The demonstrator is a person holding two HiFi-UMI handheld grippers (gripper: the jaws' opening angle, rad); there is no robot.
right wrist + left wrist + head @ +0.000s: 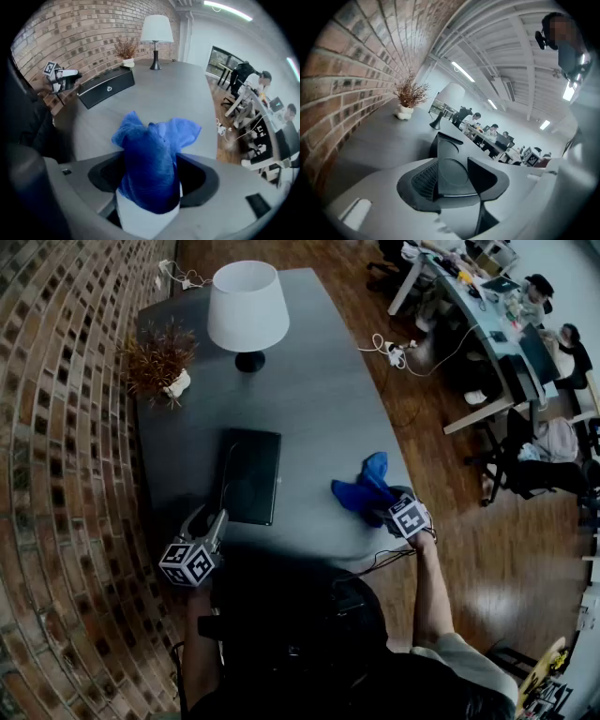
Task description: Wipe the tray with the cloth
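Note:
A black tray (251,474) lies on the grey table (328,399). My left gripper (211,526) is at the tray's near left corner, shut on its rim; in the left gripper view the tray's edge (449,154) stands clamped between the jaws of the left gripper (454,183). A crumpled blue cloth (364,488) lies on the table to the tray's right. My right gripper (392,510) points steeply down at the cloth's near end. In the right gripper view the cloth (154,150) is heaped over the right gripper (150,178) and hides the fingers; the jaws stand wide, open.
A white-shaded lamp (247,310) and a dried plant in a white pot (159,357) stand at the table's far end. A brick wall (56,474) runs along the left. Beyond the table's right edge are wood floor, cables (394,348) and people at desks (525,306).

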